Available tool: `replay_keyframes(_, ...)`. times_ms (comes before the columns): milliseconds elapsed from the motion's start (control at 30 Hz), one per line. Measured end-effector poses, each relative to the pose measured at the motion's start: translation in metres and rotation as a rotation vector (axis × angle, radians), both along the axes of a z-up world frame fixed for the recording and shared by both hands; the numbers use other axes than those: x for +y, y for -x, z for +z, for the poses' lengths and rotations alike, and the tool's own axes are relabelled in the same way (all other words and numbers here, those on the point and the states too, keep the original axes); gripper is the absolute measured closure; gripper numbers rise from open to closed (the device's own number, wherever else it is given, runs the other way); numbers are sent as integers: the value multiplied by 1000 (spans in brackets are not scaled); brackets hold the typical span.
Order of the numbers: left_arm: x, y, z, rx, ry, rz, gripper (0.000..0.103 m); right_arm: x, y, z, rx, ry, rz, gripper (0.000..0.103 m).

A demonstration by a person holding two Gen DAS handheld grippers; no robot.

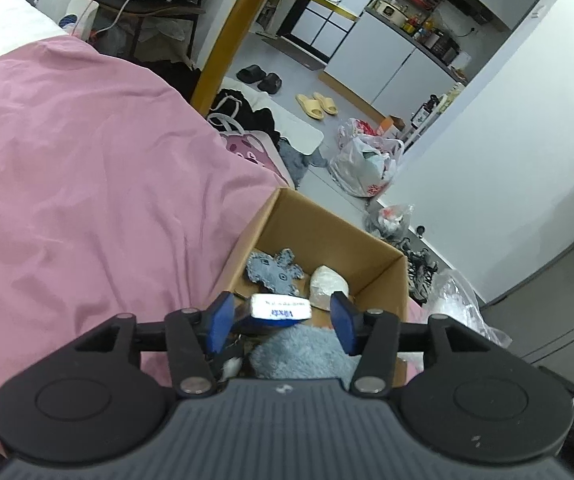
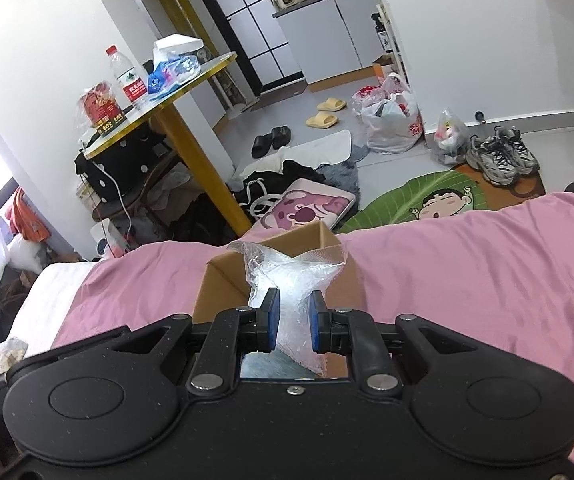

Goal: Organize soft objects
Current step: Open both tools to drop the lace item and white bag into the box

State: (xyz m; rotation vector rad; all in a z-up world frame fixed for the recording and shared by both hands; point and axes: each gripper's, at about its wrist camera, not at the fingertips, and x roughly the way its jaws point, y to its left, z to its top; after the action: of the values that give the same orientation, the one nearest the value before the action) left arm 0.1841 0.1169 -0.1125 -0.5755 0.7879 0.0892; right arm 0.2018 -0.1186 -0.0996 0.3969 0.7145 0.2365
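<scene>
A cardboard box (image 1: 383, 276) stands on the pink bed cover (image 1: 87, 184). Inside lie a blue-grey knitted piece (image 1: 273, 270), a white wrapped lump (image 1: 329, 284), a blue-and-white tissue pack (image 1: 281, 307) and a fluffy blue cloth (image 1: 303, 354). My left gripper (image 1: 281, 316) is open above the box, fingers on either side of the tissue pack and apart from it. My right gripper (image 2: 291, 322) is shut on a clear plastic bag (image 2: 287, 276) and holds it over the box (image 2: 219, 284).
A round table with a yellow leg (image 2: 195, 148) stands beyond the bed, with bottles and packets on it. Slippers (image 2: 325, 114), plastic bags (image 2: 393, 120), sneakers (image 2: 499, 156), a pink cushion (image 2: 307, 208) and clothes lie on the floor.
</scene>
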Motion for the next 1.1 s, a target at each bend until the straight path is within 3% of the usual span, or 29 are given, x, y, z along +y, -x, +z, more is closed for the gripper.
replay_keyframes(200, 5, -4, -3, -2, 13, 4, 51, 14, -15, -1, 10, -2, -2, 86)
replay_keyframes(300, 7, -7, -5, 3, 16, 5, 51, 14, -22, -3, 21, -63, 1, 83)
replay_keyframes(400, 7, -7, -6, 4, 15, 1, 51, 15, -22, -4, 27, -68, -3, 64)
replay_keyframes(600, 8, -8, -7, 17, 5, -2, 51, 3, -10, -4, 38, -55, -24, 62)
replay_keyframes(867, 0, -4, 0, -5, -38, -21, 32, -19, 14, 2, 38, -49, -57, 50)
replay_keyframes(1100, -13, -2, 14, 5, -101, -70, 24, -34, 30, 12, 11, -37, -57, 40)
